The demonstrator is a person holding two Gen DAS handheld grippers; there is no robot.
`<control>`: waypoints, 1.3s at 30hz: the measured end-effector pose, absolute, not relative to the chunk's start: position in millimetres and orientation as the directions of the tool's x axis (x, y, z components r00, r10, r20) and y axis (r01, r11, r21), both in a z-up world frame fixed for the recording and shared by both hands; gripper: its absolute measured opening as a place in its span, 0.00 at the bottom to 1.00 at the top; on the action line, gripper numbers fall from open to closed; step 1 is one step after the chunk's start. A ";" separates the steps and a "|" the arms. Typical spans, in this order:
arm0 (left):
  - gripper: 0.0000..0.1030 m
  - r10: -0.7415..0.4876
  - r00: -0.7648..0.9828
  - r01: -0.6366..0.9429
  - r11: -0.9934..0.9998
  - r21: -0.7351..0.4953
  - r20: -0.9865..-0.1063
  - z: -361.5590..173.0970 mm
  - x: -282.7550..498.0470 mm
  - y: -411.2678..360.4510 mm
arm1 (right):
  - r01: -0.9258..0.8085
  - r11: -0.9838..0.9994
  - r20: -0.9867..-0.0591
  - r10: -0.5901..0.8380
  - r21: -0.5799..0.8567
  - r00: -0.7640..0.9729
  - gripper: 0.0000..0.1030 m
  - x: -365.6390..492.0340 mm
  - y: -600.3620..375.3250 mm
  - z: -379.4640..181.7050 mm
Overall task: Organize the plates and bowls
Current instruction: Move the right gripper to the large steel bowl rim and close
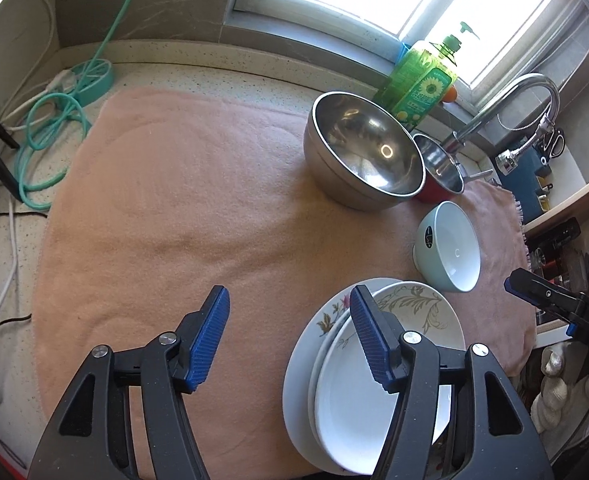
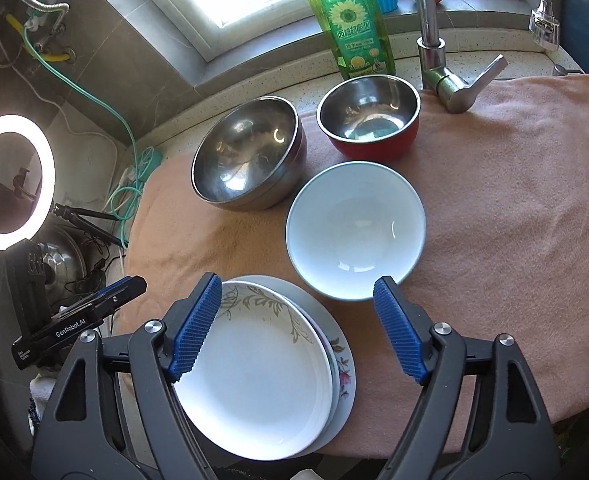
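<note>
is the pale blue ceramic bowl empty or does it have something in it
Empty. The pale blue ceramic bowl sits upright on the pink towel, and the right wrist view shows its bare white inside down to the bottom.

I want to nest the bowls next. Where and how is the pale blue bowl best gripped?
Probably by the rim of the pale blue bowl, coming from above with one finger inside and one outside. It stands upright and empty, apart from the plate stack, and its body looks too wide to span.

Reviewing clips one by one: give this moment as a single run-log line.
left gripper open, empty | right gripper open, empty | plates stacked on towel | three bowls apart, unstacked
</note>
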State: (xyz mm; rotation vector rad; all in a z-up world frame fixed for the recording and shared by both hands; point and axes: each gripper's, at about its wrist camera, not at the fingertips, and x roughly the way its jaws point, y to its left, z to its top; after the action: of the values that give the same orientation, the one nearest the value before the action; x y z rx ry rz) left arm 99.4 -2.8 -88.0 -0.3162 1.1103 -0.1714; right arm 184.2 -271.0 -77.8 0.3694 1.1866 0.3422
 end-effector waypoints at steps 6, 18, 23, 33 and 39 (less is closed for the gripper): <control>0.60 -0.300 0.447 -0.025 0.937 -0.348 -0.842 -83.6 115.8 3.0 | -0.077 0.871 -0.800 0.478 0.485 0.363 0.78 224.9 -265.5 -63.8; 0.60 -0.349 0.462 -0.032 0.912 -0.408 -0.816 -80.4 163.6 -0.9 | -0.061 0.856 -0.817 0.509 0.513 0.271 0.52 311.0 -246.8 -83.4; 0.60 -0.367 0.467 -0.043 0.899 -0.436 -0.804 -80.4 186.9 -2.8 | -0.021 0.846 -0.824 0.525 0.533 0.214 0.43 327.9 -245.0 -105.6; 0.58 -0.374 0.441 -0.049 0.898 -0.437 -0.816 -93.5 215.9 -7.2 | -0.028 0.854 -0.840 0.516 0.519 0.168 0.35 334.4 -233.2 -124.3; 0.54 -0.377 0.438 -0.035 0.900 -0.434 -0.816 -96.9 228.1 -13.2 | -0.025 0.856 -0.843 0.514 0.517 0.156 0.30 337.1 -229.6 -129.8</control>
State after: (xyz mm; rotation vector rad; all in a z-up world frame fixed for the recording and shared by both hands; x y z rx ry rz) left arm 228.1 -13.2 -96.9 -0.4214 1.1052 -0.2201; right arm 337.1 -229.6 -129.8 0.4316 1.3699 0.4033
